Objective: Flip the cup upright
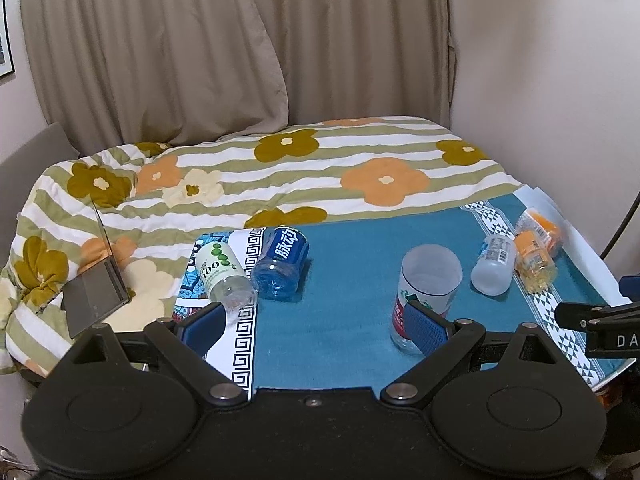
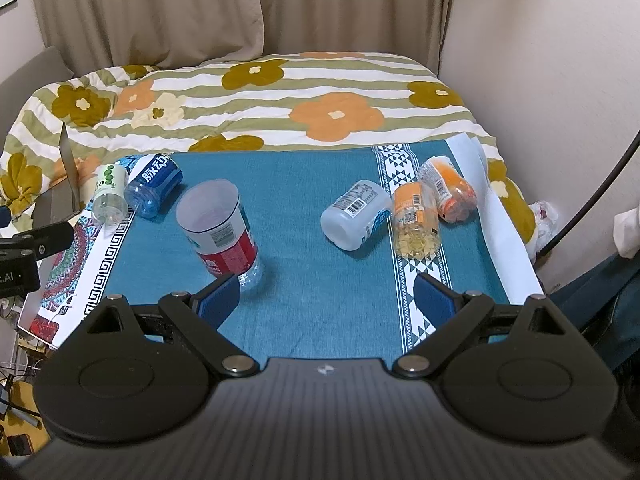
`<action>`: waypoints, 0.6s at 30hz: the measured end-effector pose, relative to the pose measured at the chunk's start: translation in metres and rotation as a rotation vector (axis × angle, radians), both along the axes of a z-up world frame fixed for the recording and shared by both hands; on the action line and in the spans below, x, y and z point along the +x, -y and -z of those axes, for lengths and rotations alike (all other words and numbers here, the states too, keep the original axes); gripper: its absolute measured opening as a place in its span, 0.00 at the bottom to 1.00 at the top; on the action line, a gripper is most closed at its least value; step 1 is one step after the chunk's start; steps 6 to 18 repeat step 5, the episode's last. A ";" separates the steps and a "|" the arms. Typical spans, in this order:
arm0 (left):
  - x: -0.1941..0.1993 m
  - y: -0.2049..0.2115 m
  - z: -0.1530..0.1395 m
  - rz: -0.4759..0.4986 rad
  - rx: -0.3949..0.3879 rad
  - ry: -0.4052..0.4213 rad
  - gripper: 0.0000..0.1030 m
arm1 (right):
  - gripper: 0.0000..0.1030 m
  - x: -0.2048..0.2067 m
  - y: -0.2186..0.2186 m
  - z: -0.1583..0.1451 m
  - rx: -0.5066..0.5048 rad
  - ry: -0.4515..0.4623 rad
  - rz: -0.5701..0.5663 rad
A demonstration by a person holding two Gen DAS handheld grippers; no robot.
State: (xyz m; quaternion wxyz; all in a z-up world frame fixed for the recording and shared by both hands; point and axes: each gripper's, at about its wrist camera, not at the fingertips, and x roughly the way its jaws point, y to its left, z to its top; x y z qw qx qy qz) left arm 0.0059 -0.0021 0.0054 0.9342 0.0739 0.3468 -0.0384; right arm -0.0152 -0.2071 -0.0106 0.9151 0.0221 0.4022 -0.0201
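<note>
Several cut-bottle cups are on a teal cloth. One with a red label stands upright, open end up. Lying on their sides: a green-dotted white cup, a blue cup, a white cup and two orange cups. My left gripper is open and empty; its right finger is just in front of the red-label cup. My right gripper is open and empty, right of that cup.
A floral striped quilt covers the bed behind the cloth. A grey laptop sits half open at the left. Curtains and a wall stand behind and to the right. A patterned white border edges the cloth.
</note>
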 end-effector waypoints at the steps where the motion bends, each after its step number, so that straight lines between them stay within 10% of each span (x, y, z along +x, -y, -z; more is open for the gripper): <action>1: 0.000 0.000 0.000 -0.001 -0.003 0.001 0.97 | 1.00 0.000 0.000 0.001 0.002 0.000 -0.004; 18: 0.000 -0.002 -0.002 -0.012 -0.006 0.013 0.97 | 1.00 0.003 -0.002 0.003 0.003 0.019 -0.053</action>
